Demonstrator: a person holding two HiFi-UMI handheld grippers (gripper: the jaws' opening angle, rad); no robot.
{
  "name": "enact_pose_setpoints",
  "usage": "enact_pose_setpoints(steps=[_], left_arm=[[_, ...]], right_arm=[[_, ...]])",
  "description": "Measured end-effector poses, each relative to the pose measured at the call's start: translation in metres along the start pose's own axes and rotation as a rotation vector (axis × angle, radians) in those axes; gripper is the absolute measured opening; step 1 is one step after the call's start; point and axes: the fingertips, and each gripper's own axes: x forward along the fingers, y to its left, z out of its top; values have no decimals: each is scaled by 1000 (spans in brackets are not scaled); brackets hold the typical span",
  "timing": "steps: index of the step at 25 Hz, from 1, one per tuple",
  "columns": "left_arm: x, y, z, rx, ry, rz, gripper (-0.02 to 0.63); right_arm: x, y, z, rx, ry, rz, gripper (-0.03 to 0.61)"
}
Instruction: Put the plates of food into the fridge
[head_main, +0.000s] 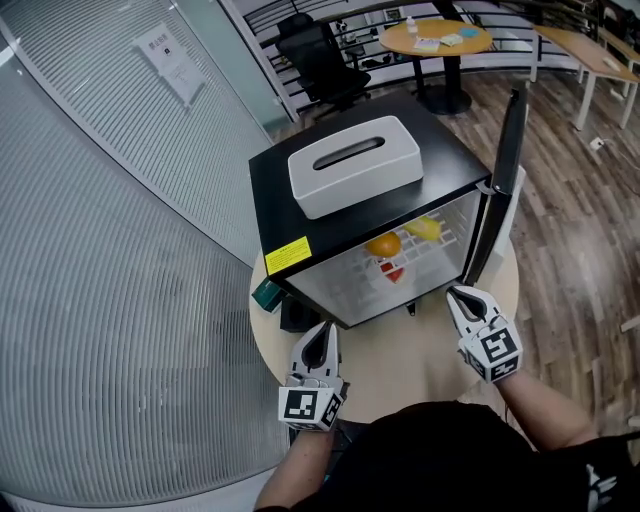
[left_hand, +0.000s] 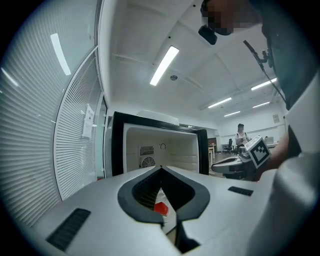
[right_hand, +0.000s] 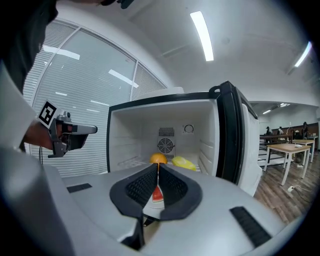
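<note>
facing the open fridge (head_main: 455, 160), left gripper (head_main: 324, 331) and right gripper (head_main: 456, 294), jaws together

Black fridge (head_main: 270, 190), white inside, yellow label (head_main: 287, 254). White box (head_main: 355, 165) on top. Orange fruit (head_main: 383, 244), yellow fruit (head_main: 424, 228), red food (head_main: 392, 270) inside. Beige desk (head_main: 400, 365); brown wood-grain floor (head_main: 580, 230).

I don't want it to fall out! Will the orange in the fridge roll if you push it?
Probably: the orange looks round, so a nudge could set it rolling. The fridge door stands open, so it might roll out. Its skin looks smooth, so it may be slippery to hold.
</note>
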Motion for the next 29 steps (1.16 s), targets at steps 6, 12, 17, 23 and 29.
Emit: enact_pose_setpoints(steps=[6,12,17,23,29], left_arm=[[5,-1,1,-10,-12,-14,6],[-1,-2,9,-1,-18,-17,6],[-9,-3,-5,-11,-4,17,6],[-5,-11,-12,-14,4,7,6],[-11,-20,-26,-14,55,-1,6]], right_arm=[[3,-2,0,-10,5,-1,8],[4,-5,2,34,-5,-16,8],[6,-4,-12,38,7,5,6],[1,-8,-31,69,40,21,6],[12,5,-35,58,35,92,6]])
